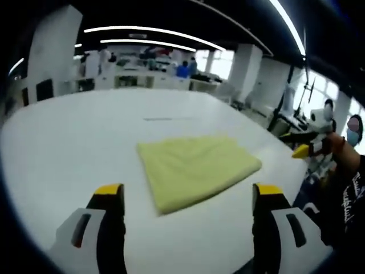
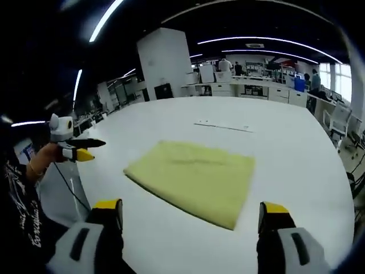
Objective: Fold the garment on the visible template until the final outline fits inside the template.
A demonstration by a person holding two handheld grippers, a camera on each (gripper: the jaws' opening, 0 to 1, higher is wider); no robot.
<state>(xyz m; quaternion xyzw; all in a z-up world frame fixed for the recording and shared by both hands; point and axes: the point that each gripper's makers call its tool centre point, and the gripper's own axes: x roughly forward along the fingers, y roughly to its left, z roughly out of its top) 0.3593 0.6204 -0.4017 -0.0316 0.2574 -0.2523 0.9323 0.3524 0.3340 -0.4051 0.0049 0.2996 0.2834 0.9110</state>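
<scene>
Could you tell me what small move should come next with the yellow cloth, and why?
Probably hold both claws back and check the outline rather than fold again. The yellow cloth already lies flat as a compact folded rectangle on the white table, and both the left claw and the right claw are open, empty and short of it. No template outline is clear here.

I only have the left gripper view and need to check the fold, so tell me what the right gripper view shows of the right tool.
Observer: The right tool has its jaws wide apart with nothing between them, hovering short of the yellow cloth.
Operator: Now place my left tool for me.
Observer: From that side, the left tool sits in a hand by the table's edge, apart from the cloth.
</scene>
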